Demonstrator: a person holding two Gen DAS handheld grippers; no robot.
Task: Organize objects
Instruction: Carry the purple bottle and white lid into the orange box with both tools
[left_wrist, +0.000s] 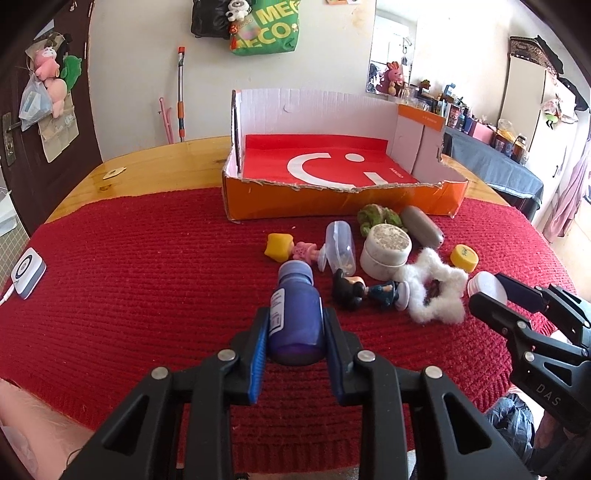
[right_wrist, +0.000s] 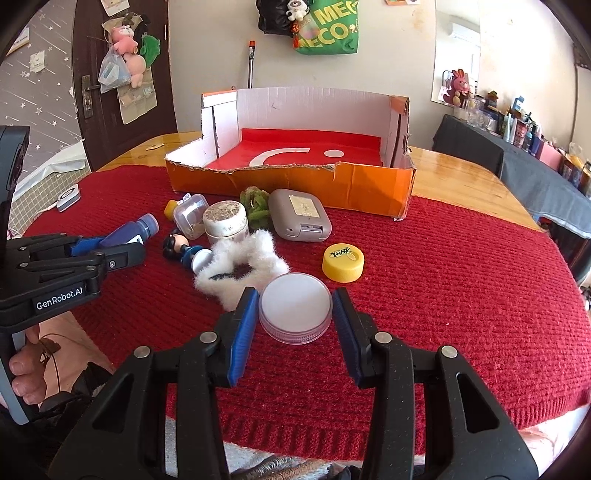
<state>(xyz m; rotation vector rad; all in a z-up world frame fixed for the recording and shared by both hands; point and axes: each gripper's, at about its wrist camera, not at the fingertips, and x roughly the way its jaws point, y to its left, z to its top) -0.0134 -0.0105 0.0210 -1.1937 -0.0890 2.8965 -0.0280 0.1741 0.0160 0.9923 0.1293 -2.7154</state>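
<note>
Left wrist view
Left gripper (left_wrist: 295, 332): jaws closed on a purple plastic bottle with a white label (left_wrist: 295, 314), blue pads pressed to both its sides, cap pointing away.
Ahead of the jaws: a yellow-hatted pink toy figure (left_wrist: 290, 250), a clear plastic case (left_wrist: 340, 246), a round white jar with a speckled lid (left_wrist: 385, 251), a dark-haired figurine lying down (left_wrist: 369, 291).
Right of the jaws: a fluffy white star-shaped scrunchie (left_wrist: 434, 293), a yellow bottle cap (left_wrist: 464, 256), the right gripper (left_wrist: 496, 295) with "DAS" on its body.
Far ahead: an open orange cardboard box with a red liner (left_wrist: 343, 201) on the red knitted cloth (left_wrist: 147, 277).
Wall writing: a green bag (left_wrist: 267, 29) reads "MEG" and "ECO".

Right wrist view
Right gripper: jaws wide apart, a shallow round white-lidded tin (right_wrist: 295, 312) between the pads, neither pad touching it.
Seen only here: "GenRobot.AI" on the left gripper, the person's left hand (right_wrist: 26, 369), the flat face of a grey rounded case (right_wrist: 300, 216), black characters on the yellow cap.
Left of the jaws: the purple bottle, held off the cloth.
Just ahead: the scrunchie, touching the tin's far rim.
</note>
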